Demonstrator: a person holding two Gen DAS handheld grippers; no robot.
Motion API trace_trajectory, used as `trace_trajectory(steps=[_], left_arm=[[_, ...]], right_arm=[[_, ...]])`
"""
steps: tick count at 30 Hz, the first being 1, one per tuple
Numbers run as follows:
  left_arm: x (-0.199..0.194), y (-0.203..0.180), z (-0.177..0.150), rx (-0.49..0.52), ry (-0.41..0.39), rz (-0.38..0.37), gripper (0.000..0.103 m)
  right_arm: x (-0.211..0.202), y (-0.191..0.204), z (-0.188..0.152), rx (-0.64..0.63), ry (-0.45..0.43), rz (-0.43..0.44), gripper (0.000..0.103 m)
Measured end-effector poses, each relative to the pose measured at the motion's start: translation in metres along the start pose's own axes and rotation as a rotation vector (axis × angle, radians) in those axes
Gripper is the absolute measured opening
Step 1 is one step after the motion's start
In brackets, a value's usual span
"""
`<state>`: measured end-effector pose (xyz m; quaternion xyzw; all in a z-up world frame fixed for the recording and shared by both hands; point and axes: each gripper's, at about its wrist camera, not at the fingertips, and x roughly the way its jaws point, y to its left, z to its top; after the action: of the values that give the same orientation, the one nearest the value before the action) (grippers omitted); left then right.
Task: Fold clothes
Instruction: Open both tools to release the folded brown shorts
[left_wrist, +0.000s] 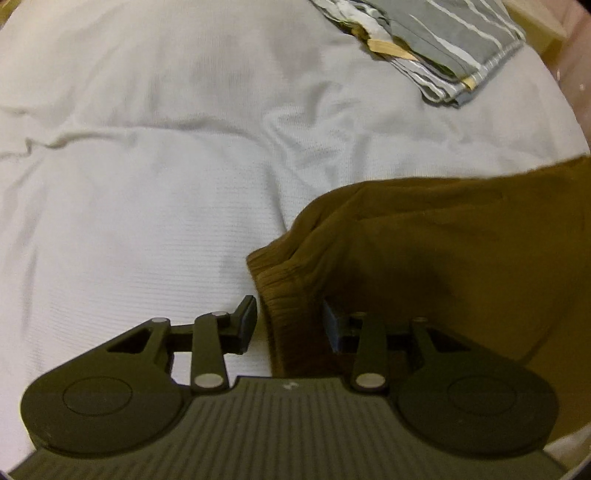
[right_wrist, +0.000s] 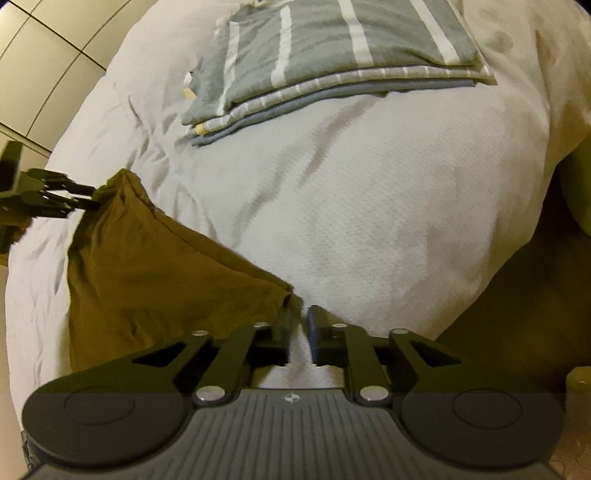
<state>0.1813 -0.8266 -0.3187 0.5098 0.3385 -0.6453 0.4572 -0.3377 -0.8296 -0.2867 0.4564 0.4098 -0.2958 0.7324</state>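
Observation:
A brown garment (left_wrist: 443, 240) lies crumpled on the white bed cover (left_wrist: 147, 184). Its ribbed hem runs between the jaws of my left gripper (left_wrist: 289, 321), which stand well apart, with a strip of white showing beside the left pad. In the right wrist view the same brown garment (right_wrist: 147, 266) rises to a peak where the left gripper (right_wrist: 86, 197) meets its far corner. My right gripper (right_wrist: 300, 325) sits at the near corner. Its jaws are a narrow gap apart, with only bed cover (right_wrist: 369, 221) between them.
A stack of folded grey clothes with white stripes (right_wrist: 332, 55) lies at the far side of the bed, also the stack (left_wrist: 454, 40) at the top right. Tiled floor (right_wrist: 37, 55) shows past the bed's left edge. The bed drops off at the right.

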Motion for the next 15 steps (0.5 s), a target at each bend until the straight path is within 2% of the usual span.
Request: trace_trajectory(steps=[2,6,15], left_arm=[[0.002,0.002,-0.001,-0.032,-0.013,-0.016,0.025],[-0.004,0.004,-0.004,-0.034,-0.029,-0.023,0.023],[-0.011,0.001,-0.005,0.005,-0.056,-0.009,0.023]], right_arm=[[-0.001,0.004,0.0,-0.004,-0.008,0.008,0.02],[-0.001,0.012,-0.001,-0.021,-0.014,0.014,0.025],[0.009,0.019,-0.001,-0.058,-0.024,-0.023,0.026]])
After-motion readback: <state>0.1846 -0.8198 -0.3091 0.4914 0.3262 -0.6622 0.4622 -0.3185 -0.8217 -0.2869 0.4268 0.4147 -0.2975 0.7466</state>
